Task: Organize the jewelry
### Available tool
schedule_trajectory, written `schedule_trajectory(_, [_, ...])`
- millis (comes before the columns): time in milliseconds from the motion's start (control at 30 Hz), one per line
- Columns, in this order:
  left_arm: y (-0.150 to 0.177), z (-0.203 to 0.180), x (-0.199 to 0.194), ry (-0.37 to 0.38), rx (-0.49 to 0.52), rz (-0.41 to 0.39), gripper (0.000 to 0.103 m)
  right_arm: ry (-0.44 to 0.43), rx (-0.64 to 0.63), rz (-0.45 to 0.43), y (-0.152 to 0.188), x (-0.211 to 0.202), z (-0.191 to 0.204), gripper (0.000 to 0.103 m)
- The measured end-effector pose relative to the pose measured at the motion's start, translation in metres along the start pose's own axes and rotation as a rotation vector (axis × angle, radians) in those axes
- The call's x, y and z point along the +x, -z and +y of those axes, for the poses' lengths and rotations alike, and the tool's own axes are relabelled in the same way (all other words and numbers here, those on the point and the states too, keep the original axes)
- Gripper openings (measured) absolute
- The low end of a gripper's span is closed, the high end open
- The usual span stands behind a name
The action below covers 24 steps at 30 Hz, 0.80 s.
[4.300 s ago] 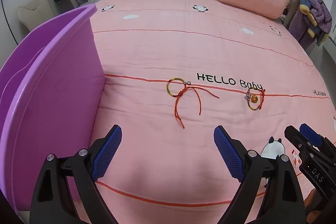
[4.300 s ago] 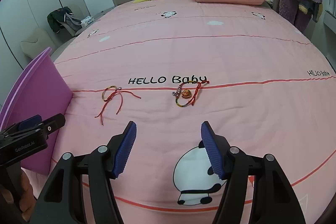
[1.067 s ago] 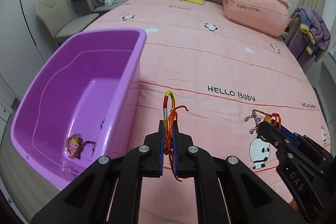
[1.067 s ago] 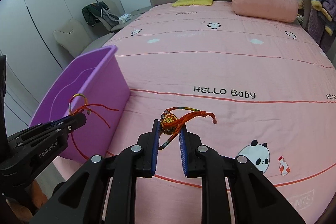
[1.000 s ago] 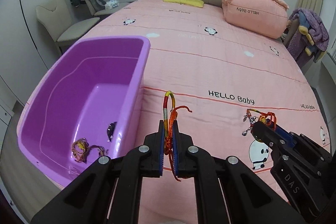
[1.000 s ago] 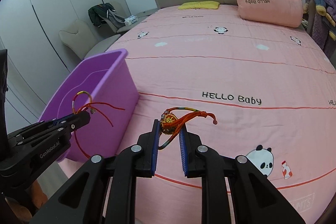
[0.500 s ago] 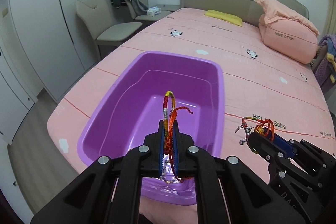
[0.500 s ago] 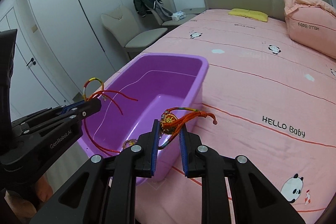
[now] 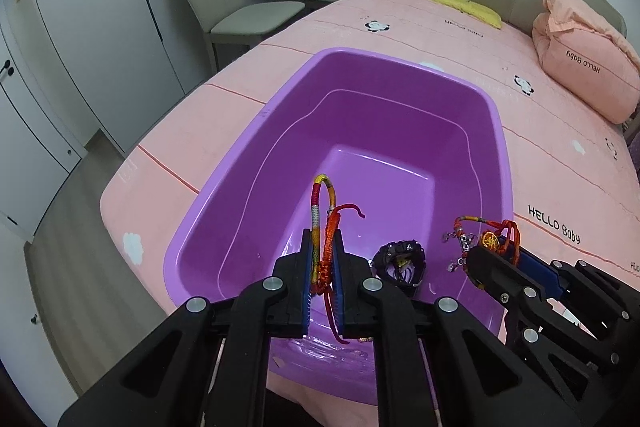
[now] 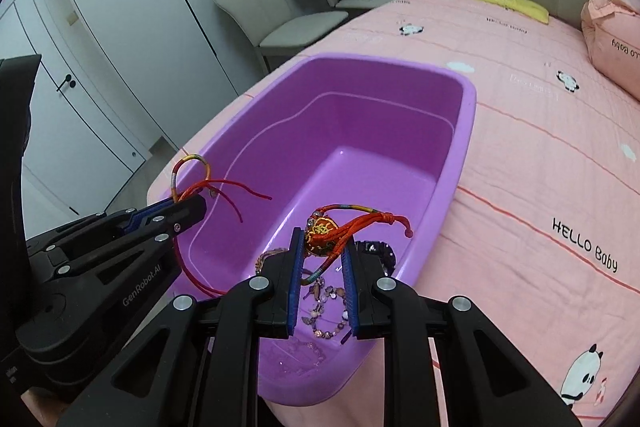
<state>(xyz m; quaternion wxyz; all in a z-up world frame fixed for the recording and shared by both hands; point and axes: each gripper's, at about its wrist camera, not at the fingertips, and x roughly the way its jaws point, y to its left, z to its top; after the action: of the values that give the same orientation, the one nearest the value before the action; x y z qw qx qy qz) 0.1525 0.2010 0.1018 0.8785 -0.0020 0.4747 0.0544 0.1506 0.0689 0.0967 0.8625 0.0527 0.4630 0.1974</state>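
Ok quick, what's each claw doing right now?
Left claw: shut on the cord bracelet, over the tub; its jaws just eased slightly.
Right claw: shut on the charm bracelet.

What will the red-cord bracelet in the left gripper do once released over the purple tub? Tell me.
The red-cord bracelet is probably floppy: its loose cord ends dangle from the left gripper. It looks light, so it should drop limply into the purple tub, hardly rolling.
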Motion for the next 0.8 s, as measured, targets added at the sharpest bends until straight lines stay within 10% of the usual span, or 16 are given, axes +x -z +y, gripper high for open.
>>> schedule_trajectory(133, [0.001,0.004,0.008,0.01,-0.017,0.027,0.012,0.008,-0.012,0.016,-0.004,0.006,0.002,0.018])
schedule_trajectory(267, [0.0,0.008,0.006,-0.026,-0.028,0.013,0.058,0.027,0.001,0.019,-0.005,0.01,-0.001,0.036])
schedule_trajectory(467, [-0.004,0.018,0.001,-0.036,-0.067,0.017,0.081,0.039,0.024,0.026,-0.003,0.007,-0.01,0.046])
schedule_trajectory(800, [-0.004,0.023,-0.012,-0.062,-0.09,0.027,0.088,0.072,0.021,0.011,-0.002,-0.011,-0.011,0.055])
